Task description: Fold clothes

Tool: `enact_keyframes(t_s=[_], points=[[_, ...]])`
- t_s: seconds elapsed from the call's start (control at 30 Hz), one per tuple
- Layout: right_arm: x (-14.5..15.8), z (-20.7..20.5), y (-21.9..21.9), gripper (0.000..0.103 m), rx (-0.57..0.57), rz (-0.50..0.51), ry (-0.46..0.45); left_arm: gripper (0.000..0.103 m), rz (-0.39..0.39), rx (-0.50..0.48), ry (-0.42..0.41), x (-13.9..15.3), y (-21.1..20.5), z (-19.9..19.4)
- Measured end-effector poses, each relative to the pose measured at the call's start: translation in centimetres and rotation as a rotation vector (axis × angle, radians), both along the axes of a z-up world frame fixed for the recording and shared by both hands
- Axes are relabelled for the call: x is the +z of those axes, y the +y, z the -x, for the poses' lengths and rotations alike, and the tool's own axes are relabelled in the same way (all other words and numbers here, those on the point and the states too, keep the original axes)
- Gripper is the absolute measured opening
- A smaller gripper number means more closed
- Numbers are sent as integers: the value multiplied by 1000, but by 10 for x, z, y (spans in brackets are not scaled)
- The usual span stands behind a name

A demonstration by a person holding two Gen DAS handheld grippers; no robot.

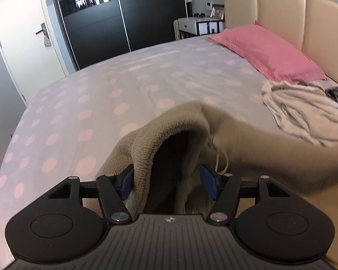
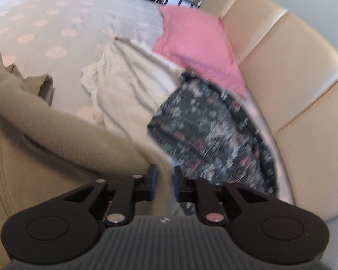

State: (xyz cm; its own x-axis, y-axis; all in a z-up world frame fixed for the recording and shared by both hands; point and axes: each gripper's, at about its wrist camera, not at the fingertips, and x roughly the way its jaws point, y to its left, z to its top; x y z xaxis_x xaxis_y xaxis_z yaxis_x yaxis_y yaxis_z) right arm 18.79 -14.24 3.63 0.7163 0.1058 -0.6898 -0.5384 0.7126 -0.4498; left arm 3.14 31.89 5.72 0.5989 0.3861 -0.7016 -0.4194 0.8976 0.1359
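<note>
A beige fleece hoodie (image 1: 247, 148) hangs between my two grippers above the bed. My left gripper (image 1: 166, 180) has thick bunched fleece between its blue pads (image 1: 127, 180) and holds it, with a white drawstring beside the right pad. My right gripper (image 2: 164, 180) is shut on another edge of the same hoodie (image 2: 56, 130), which stretches off to the left. The right wrist view is motion-blurred.
The bed (image 1: 123, 85) has a grey sheet with pink dots. A white garment (image 2: 128, 83) and a dark floral garment (image 2: 205, 130) lie crumpled near the pink pillow (image 2: 196, 45). A cream padded headboard (image 2: 292, 78) stands at the right. A black wardrobe (image 1: 114, 18) and door (image 1: 22, 33) stand beyond.
</note>
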Motion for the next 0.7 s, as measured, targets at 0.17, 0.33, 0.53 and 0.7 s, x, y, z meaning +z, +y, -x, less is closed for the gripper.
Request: enact_keyframes(t_s=[0.17,0.33,0.53,0.7], points=[[23,19,12,41,82,-94,-68,64,62,-18,-27,-5,-19,40],[16,46,54,46,244,-141,1,68,160,-19,-32,-26,-46,80],[-4,68,105,47,390,-112,29,68,235,53,9,-78,-71,100],[-20,69,127,63,429,-164,73,68,169,94,96,-122,-91,97]])
